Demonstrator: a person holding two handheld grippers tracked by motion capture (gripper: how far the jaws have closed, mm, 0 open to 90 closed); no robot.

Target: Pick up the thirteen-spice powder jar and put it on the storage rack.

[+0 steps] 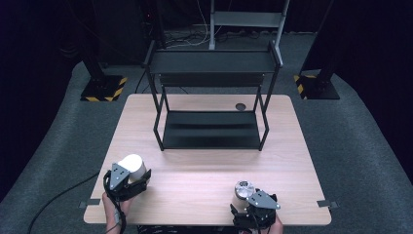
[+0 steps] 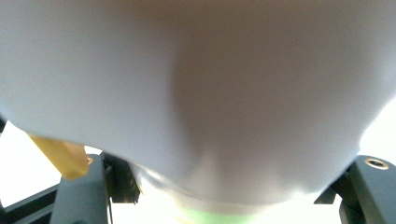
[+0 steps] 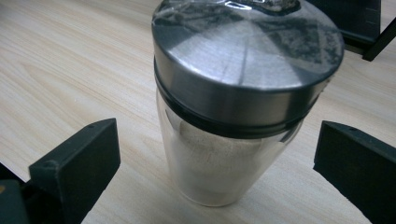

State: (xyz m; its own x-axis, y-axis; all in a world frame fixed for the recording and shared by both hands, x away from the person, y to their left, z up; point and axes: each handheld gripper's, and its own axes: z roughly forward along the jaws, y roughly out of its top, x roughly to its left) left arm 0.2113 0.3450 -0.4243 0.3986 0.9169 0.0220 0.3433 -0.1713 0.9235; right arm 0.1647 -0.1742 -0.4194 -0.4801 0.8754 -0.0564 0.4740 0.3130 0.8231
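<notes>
A white rounded container sits in my left gripper near the table's front left, and the gripper is shut on it. In the left gripper view the white container looms very close and blurred, with the black jaws pressing on its lower sides; my left gripper holds it there. A glass jar with a brushed metal lid stands on the table at the front right. My right gripper is open around it. In the right gripper view the jar holds pale powder, and both jaws of my right gripper stand apart from the glass.
A black two-level metal rack stands at the middle and back of the wooden table. A small dark round hole lies beside the rack's right leg. A yellow strip shows by the left jaw in the left gripper view.
</notes>
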